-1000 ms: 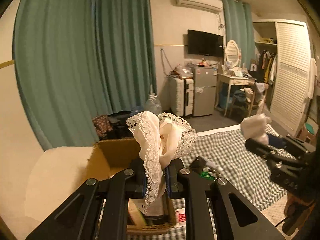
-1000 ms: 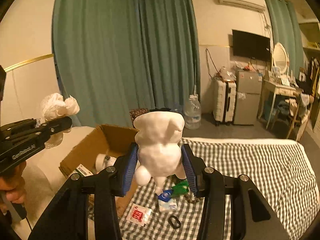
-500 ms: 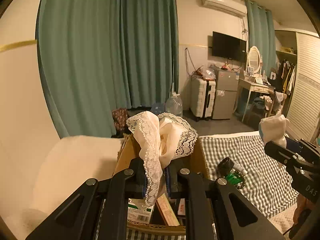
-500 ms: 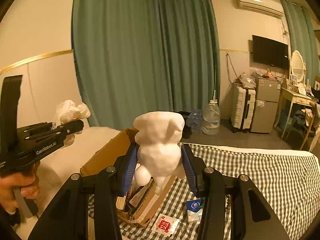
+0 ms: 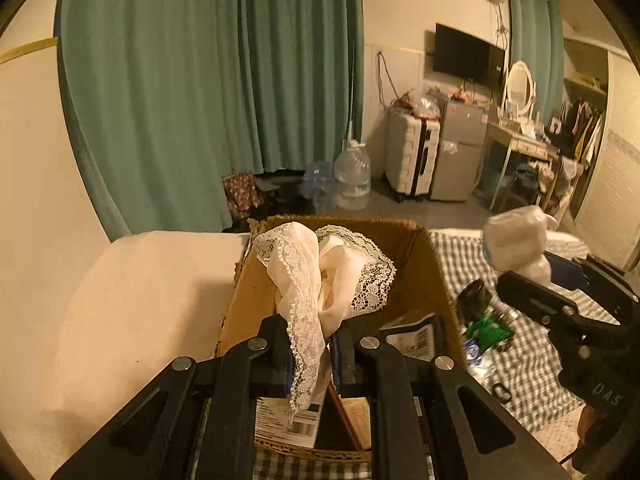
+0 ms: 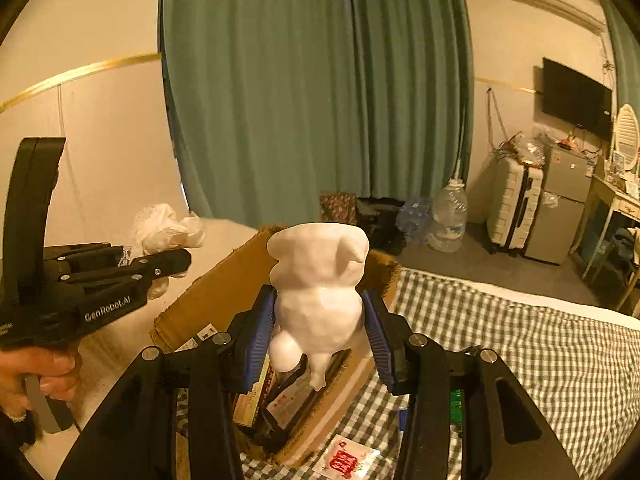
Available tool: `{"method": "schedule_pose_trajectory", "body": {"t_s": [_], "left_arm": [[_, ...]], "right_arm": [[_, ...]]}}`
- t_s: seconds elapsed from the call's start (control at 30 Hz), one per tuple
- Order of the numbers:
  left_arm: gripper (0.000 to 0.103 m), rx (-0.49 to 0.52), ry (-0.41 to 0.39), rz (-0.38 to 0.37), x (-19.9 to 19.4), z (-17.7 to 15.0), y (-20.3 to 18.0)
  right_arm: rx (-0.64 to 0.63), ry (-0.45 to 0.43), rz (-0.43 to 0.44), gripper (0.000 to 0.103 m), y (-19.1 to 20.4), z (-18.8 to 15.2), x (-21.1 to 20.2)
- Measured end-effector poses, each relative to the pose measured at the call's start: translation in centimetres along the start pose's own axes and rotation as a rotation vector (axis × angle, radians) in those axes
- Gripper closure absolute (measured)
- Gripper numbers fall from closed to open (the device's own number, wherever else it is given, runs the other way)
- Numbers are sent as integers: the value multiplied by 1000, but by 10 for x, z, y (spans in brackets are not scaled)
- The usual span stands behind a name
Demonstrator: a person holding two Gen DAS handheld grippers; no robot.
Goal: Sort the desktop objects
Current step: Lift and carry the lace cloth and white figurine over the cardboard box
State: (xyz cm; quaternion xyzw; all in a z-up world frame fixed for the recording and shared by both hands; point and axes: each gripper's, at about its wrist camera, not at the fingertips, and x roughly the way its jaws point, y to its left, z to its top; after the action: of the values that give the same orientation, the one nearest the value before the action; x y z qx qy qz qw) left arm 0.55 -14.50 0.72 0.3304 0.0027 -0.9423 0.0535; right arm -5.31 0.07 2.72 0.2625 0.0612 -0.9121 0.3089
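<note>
My left gripper (image 5: 310,354) is shut on a cream lace cloth (image 5: 320,276), which bunches up above the jaws and hangs over the open cardboard box (image 5: 428,276). In the right wrist view my right gripper (image 6: 318,328) is shut on a white plush figure (image 6: 320,296), held over the same cardboard box (image 6: 212,292). The box holds several packets and boxed items (image 6: 288,396). Each gripper shows in the other's view: the right gripper (image 5: 520,280) at the right, the left gripper (image 6: 176,260) at the left with a hand (image 6: 36,372) on its handle.
The box sits on a checked sheet (image 6: 540,360) beside a cream pillow (image 5: 140,312). Loose items lie right of the box: a black cap and green packet (image 5: 484,320), a red-printed sachet (image 6: 344,460). Green curtains (image 5: 220,100), a water jug (image 5: 352,176) and a suitcase (image 5: 412,160) stand beyond.
Both grippers have moved left and down, from over the checked sheet to over the cardboard box, each keeping its hold. The box now fills the middle of both views.
</note>
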Motion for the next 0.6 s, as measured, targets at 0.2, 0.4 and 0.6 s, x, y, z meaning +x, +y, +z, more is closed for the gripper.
{"method": "schedule_pose_trajectory", "body": {"t_s": [0.2, 0.4, 0.6], "left_arm": [[90, 9, 69, 2, 24, -5, -1], [90, -26, 188, -37, 50, -14, 1], [90, -21, 233, -3, 65, -19, 2]], "right_arm": [[-39, 59, 37, 59, 17, -9, 35], [-49, 134, 63, 59, 18, -26, 62], [-26, 180, 58, 59, 15, -41, 71]]}}
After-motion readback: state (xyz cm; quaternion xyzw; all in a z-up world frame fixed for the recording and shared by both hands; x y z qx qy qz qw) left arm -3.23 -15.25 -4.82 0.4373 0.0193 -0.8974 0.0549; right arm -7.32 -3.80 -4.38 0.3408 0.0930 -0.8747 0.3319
